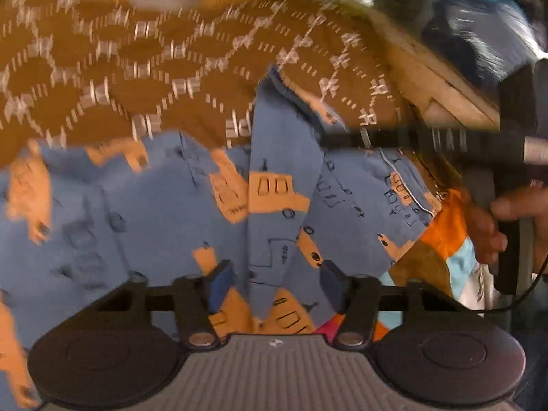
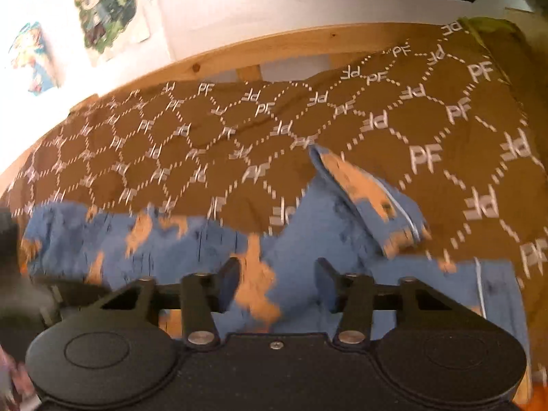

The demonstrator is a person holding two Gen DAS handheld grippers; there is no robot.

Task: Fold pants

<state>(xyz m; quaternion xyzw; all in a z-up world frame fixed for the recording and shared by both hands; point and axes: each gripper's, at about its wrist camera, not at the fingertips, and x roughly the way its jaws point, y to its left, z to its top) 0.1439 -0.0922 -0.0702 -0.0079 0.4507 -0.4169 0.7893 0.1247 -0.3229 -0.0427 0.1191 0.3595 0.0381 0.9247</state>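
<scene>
Blue pants [image 1: 164,212] printed with orange vehicles lie crumpled on a brown bedspread [image 1: 102,78] patterned with white letters. The left gripper [image 1: 272,286] hovers just above them, fingers spread wide, gripping nothing. The right gripper [image 2: 277,286] is likewise wide open over the near part of the cloth, empty. Motion blur hides finer detail.

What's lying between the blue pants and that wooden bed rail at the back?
In the right wrist view, only the brown PF-patterned bedspread lies between the blue pants and the wooden bed rail; nothing else rests there.
</scene>
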